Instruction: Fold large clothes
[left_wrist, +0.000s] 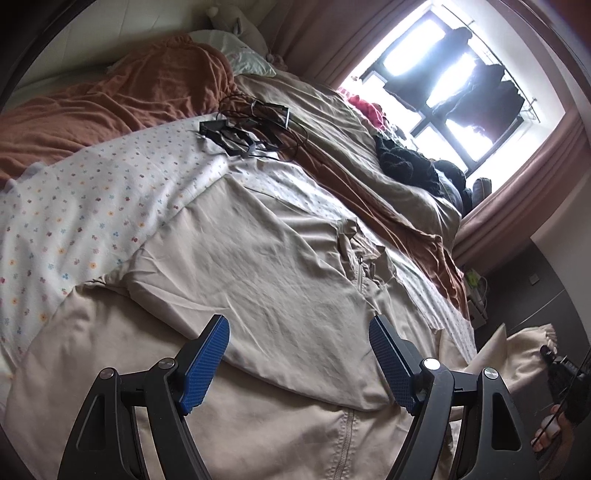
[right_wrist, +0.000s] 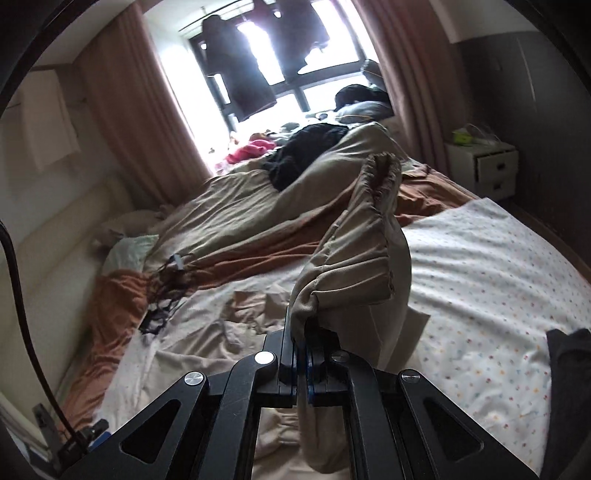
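- Beige jacket (left_wrist: 258, 280) spread on bed (left_wrist: 74, 206); right gripper (right_wrist: 301, 354) pinches its elasticated cuff (right_wrist: 365, 229), lifted.
- Left gripper (left_wrist: 299, 354) wide, empty.
- Risk — thin bite; sleeve may slip, spoiling fold.

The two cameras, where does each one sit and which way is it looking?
Left wrist: sits on the open left gripper, looks down along its fingers at the beige jacket on the bed; a hand shows at the right edge.
Right wrist: sits on the right gripper, shut on the jacket's cuff, facing the window.
Both share the jacket, flowered sheet and window.
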